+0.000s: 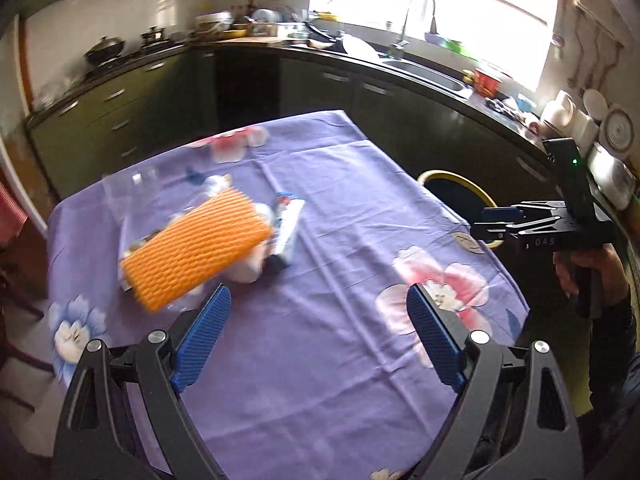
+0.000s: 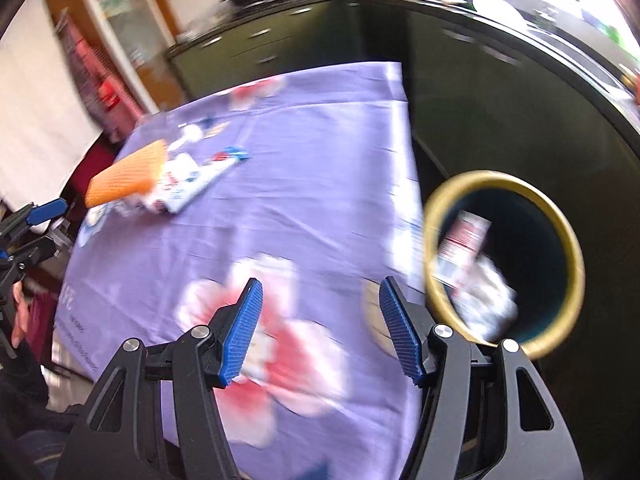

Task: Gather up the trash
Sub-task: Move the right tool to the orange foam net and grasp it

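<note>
A pile of trash lies at the left of the purple flowered tablecloth (image 1: 352, 208): an orange foam net sleeve (image 1: 196, 248) (image 2: 126, 180), a white and blue wrapper (image 1: 288, 224) (image 2: 200, 178) and clear plastic (image 1: 132, 188). My left gripper (image 1: 319, 289) hovers over the cloth to the right of the pile, open and with nothing between its pads. My right gripper (image 2: 321, 282) is also open and holds nothing, above a pink flower print near the table's right edge. Beside that edge stands a dark bin with a gold rim (image 2: 492, 178) (image 1: 452, 176), holding a labelled packet (image 2: 464, 236) and crumpled white waste (image 2: 488, 292).
A dark kitchen counter with a sink (image 1: 424, 68), dishes and a stove with pots (image 1: 104, 48) wraps around behind the table. Green cabinets (image 1: 104, 112) stand at the left. A hand (image 1: 580, 272) holds the right gripper's handle at the table's right side.
</note>
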A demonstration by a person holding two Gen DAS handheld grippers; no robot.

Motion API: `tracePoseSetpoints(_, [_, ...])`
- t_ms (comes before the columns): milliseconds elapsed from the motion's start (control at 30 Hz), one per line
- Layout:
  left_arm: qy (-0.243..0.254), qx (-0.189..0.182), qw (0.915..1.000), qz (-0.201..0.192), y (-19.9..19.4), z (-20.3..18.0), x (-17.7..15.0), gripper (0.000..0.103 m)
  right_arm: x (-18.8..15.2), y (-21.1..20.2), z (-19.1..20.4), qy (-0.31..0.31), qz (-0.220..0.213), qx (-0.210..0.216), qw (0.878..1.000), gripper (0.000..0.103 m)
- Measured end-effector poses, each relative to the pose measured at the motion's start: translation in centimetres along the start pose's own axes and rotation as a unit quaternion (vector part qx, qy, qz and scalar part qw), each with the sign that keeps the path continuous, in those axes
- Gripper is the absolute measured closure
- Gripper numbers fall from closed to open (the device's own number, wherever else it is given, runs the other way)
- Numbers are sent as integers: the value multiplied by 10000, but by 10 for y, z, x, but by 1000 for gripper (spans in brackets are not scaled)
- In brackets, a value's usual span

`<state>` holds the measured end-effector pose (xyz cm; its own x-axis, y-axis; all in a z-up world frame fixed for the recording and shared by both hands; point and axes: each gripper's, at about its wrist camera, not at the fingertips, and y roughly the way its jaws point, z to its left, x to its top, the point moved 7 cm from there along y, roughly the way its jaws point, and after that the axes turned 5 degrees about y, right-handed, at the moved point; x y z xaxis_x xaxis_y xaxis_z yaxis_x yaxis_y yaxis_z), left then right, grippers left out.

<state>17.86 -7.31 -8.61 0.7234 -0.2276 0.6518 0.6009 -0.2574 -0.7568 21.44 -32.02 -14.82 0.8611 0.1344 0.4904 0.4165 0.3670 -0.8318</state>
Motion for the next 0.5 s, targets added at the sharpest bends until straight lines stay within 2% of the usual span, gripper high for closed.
tracePoseSetpoints(267, [-354,359,9987,-93,-25,52,-24,18,28,48,95,-861,363,387,9949,43])
tracePoseSetpoints(500, [-527,358,9979,-66,-27,77,-35,17,38,73,161,-1478,555,753,9846,43])
